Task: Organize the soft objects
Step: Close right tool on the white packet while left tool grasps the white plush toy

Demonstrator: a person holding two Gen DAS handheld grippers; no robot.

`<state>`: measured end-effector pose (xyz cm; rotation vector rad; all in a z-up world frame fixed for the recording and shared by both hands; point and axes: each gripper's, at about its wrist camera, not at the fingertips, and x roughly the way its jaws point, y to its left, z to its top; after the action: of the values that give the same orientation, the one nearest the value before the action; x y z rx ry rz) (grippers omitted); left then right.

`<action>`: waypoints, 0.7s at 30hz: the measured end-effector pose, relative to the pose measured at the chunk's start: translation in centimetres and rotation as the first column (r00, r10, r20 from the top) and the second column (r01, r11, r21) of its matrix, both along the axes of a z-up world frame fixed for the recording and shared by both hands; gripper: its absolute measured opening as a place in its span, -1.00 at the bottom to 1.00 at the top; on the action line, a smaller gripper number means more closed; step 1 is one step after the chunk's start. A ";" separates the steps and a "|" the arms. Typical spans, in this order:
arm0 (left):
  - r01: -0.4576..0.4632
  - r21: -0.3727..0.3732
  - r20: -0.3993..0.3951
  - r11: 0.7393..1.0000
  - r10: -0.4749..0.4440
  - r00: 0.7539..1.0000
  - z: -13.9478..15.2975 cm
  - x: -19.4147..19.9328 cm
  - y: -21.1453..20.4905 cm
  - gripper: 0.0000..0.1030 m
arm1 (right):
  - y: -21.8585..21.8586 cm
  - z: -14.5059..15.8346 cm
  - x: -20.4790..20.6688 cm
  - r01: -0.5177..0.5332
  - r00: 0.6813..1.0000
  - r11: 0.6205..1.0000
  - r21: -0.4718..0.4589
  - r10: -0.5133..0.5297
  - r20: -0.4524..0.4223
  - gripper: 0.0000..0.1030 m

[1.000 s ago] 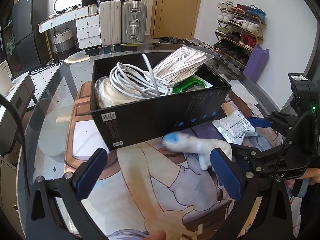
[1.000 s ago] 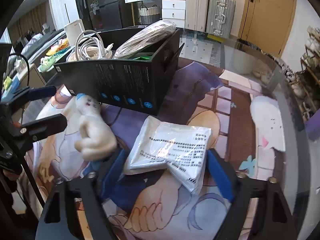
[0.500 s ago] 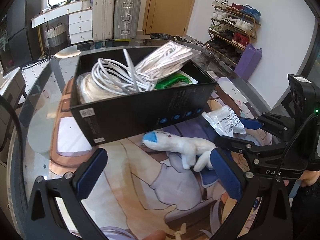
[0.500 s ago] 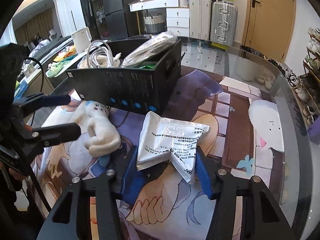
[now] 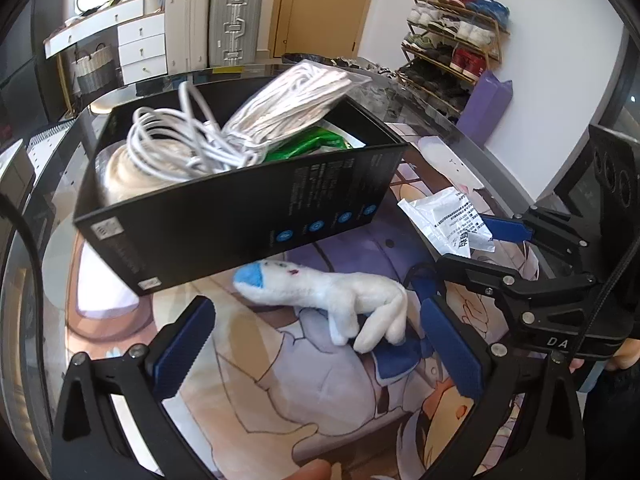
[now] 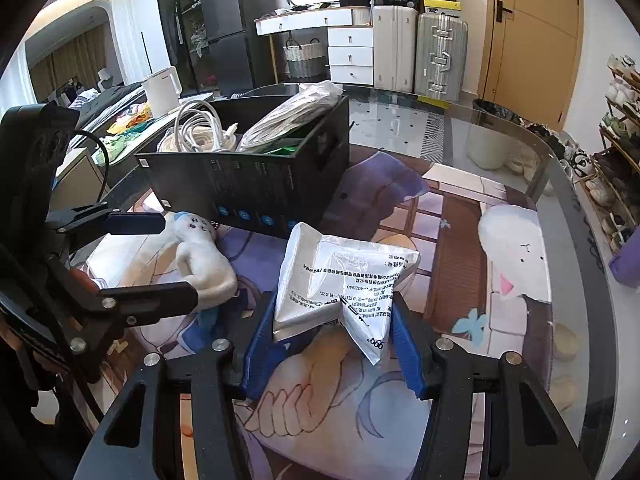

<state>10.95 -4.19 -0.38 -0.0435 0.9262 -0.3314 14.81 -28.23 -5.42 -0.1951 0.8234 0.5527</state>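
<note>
Right gripper [image 6: 334,336]: jaws had just been closing, and the blue pads now pressed both sides of the white printed plastic packet [image 6: 340,280]. Packet sat pinched at its near end; its far end pointed toward the black cardboard box [image 6: 248,188] and looked barely clear of the printed mat [image 6: 460,248] covering the glass worktop [image 6: 400,120]. In the left wrist view the packet [image 5: 448,216] showed between the right gripper's fingers [image 5: 504,228], just to the right of the box's near right corner.

Left gripper [image 5: 316,344]: jaws stood wide apart, nothing held. The white plush toy with a blue tip [image 5: 320,292] lay on the mat between and slightly ahead of the pads, closer to the right-hand pad. Its long axis ran crosswise to the jaws, blue end toward the box wall, legs toward the right-hand pad.

Box [image 5: 224,216] lay beyond both items, already carrying coiled white cable [image 5: 176,140], a bagged bundle of white cord [image 5: 288,100] and a green wrapper [image 5: 308,144].

Judgement: the packet was the item in hand, and the box opening lay ahead and to the left of the right jaws, so the coming move called for a lift over the near wall. The left hand was nearer the toy; with the toy lying across the jaws, a grasp at its midbody looked workable once the jaws advanced slightly.
</note>
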 end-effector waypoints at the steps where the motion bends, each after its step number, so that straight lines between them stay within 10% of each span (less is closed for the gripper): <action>1: 0.002 0.006 -0.001 1.000 -0.002 1.000 0.0 0.2 -0.2 1.00 | -0.1 0.0 0.1 0.001 1.000 1.000 0.001 -0.001 -0.001 0.07; 21: 0.038 0.148 0.014 0.988 -0.040 0.999 -0.8 1.1 -2.2 0.69 | -0.8 0.4 -0.1 0.019 1.000 1.000 -0.001 -0.019 0.011 0.07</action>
<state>12.09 -6.41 -1.20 0.1139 0.9331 -0.2979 14.75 -28.99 -4.99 -0.1906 0.8142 0.5335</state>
